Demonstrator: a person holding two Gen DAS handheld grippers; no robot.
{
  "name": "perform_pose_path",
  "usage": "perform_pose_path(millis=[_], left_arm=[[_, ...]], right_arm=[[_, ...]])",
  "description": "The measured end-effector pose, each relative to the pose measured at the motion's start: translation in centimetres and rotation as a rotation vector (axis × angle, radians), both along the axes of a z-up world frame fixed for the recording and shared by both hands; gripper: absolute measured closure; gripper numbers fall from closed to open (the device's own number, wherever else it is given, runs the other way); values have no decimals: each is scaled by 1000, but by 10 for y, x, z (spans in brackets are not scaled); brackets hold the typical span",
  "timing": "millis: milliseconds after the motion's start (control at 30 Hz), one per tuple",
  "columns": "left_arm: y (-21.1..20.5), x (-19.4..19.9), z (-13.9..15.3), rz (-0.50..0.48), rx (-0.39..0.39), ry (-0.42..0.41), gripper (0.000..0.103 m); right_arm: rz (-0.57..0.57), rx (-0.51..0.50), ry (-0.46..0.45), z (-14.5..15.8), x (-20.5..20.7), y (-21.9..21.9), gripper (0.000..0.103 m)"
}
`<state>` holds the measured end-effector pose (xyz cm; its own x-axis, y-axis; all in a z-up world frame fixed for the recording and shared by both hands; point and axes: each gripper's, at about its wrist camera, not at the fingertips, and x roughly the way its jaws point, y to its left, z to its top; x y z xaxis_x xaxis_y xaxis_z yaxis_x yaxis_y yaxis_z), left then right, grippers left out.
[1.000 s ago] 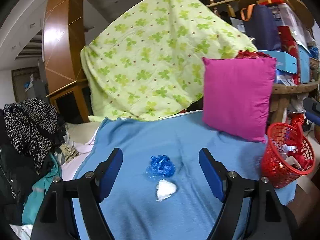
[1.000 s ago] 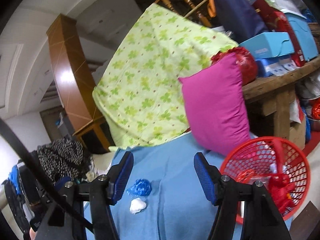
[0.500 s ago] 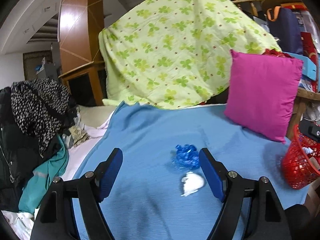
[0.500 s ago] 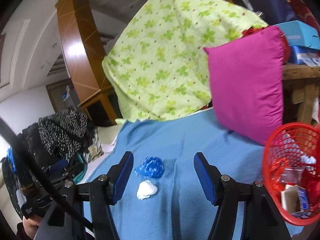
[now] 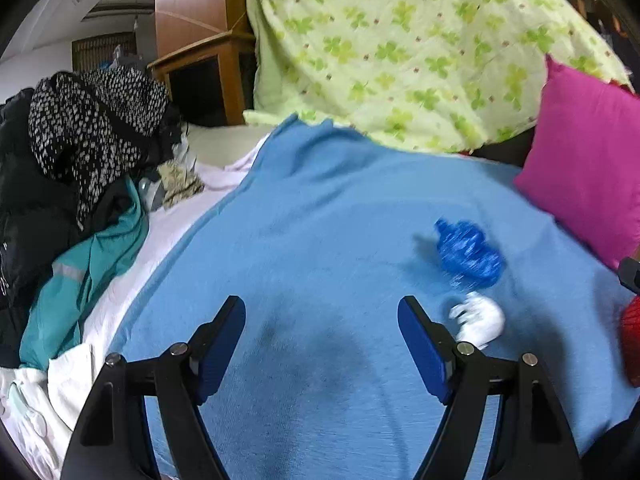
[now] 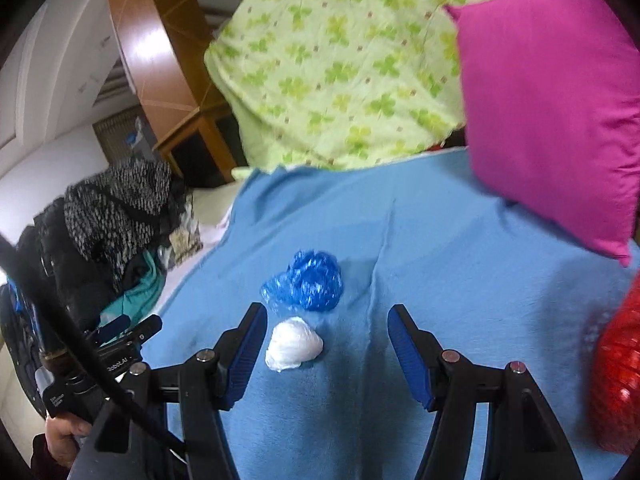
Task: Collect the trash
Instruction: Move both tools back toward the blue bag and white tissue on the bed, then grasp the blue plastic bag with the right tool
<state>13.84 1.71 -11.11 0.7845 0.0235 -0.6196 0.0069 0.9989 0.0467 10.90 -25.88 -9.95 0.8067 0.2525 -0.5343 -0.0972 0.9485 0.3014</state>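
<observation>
Two pieces of trash lie on the blue blanket: a crumpled blue plastic bag and, just in front of it, a white wad. My right gripper is open, with the white wad close to its left finger and not touched. In the left wrist view the blue plastic bag and the white wad lie to the right of my open left gripper, outside its fingers. The red mesh basket shows at the right edge.
A pink cushion leans at the right on the blanket. A green clover-print cloth hangs behind. A heap of dark clothes and a teal jacket fill the left side. A hand holds the left gripper at lower left.
Both grippers have dropped closer to the blanket. The left view has swung left, so the trash slid from between its fingers to the right. The right view now has the wad between its fingers.
</observation>
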Motion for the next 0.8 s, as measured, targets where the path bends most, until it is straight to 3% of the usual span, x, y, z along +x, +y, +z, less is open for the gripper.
perform_pose_path(millis=[233,633,700,767,800], left_arm=[[4,17,-22,3,-49,69,24],[-16,33,-46,-63,-52,148,24],[-18,35,-48,-68,-51,154,24],[-18,37,-51,-78,-62,161,24],[-18,38,-51,-82,-68,164,24]], right_arm=[[52,-32,75,-23,63,21,36],[53,81,204,-77,167,36,38],[58,71,217,-84,174,38,44],[87,79,248,-93,180,40,61],[85,76,248,-94,180,40,63]])
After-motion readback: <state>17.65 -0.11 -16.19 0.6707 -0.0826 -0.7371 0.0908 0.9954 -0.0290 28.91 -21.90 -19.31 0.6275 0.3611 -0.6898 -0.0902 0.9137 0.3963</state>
